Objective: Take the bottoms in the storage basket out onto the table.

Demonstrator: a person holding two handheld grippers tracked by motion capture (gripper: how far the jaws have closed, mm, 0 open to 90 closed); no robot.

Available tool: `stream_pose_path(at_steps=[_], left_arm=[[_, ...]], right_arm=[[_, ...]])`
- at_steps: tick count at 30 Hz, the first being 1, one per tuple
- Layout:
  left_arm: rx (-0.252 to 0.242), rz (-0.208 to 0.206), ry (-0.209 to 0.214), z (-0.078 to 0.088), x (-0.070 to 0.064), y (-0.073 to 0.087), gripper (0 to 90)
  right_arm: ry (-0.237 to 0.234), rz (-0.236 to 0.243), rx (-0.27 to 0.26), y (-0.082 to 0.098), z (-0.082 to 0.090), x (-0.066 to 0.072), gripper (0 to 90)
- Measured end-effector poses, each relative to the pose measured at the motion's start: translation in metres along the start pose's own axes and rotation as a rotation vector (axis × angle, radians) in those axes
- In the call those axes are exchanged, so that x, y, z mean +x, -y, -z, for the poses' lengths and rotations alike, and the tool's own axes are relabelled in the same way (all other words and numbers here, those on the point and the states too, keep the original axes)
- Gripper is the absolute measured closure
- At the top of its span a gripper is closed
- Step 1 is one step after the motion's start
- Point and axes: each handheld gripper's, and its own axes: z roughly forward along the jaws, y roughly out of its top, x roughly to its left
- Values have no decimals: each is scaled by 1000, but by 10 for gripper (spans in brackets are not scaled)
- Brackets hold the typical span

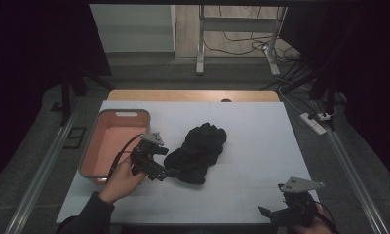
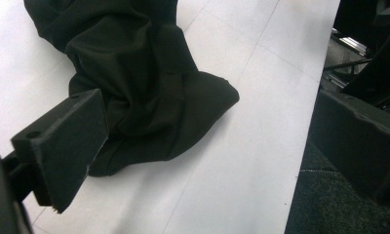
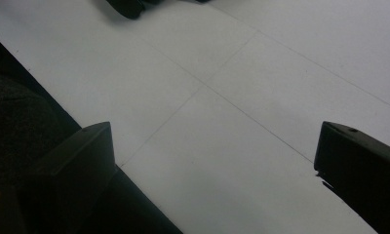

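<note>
At the white desk [image 1: 261,161], I bring my left claw [image 1: 169,171] up against the near end of a crumpled black garment [image 1: 199,148], which lies near the middle of the desk, just to the right of a pink tub [image 1: 101,127]. The claw is spread wide: in the left gripper view one jaw sits against the cloth's left flank and the other stands well off to the right, with the rounded tip of the garment [image 2: 149,97] lying between them. Nothing is pinched yet. I hold the claw low and angled across the desk, which I judge is the way to get a jaw on either side of a fold before closing.

My right claw [image 1: 272,213] waits at the desk's near right corner, well apart from the garment. It too is spread, its jaws framing bare desk [image 3: 222,146] in the right gripper view, with a dark scrap of the garment [image 3: 127,7] at the top edge. I take it that it stays out of the way until the cloth is lifted or needs a second hold.

The tub stands open and empty beside my left hand [image 1: 121,183], close enough that a short swing to the left would carry the cloth over its rim. The bundle is loose and folded on itself, so a shallow bite may catch one layer and let the rest trail.
</note>
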Motion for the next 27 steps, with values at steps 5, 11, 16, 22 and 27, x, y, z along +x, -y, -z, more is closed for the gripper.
stream_pose_path(at_steps=[5, 11, 16, 22, 27], left_arm=[[-2, 16, 3, 3, 1, 6, 20], [-10, 27, 4, 8, 1, 13, 19], [-15, 35, -3, 11, 1, 18, 16], [-16, 49, -22, 16, 0, 25, 12], [-22, 63, -39, 20, 0, 32, 6]], right_arm=[[1, -2, 0, 0, 0, 0, 15], [3, -3, 0, 0, 0, 0, 15], [3, -3, 0, 0, 0, 0, 15], [3, -2, 1, 0, 0, 0, 15], [4, -2, 1, 0, 0, 0, 15]])
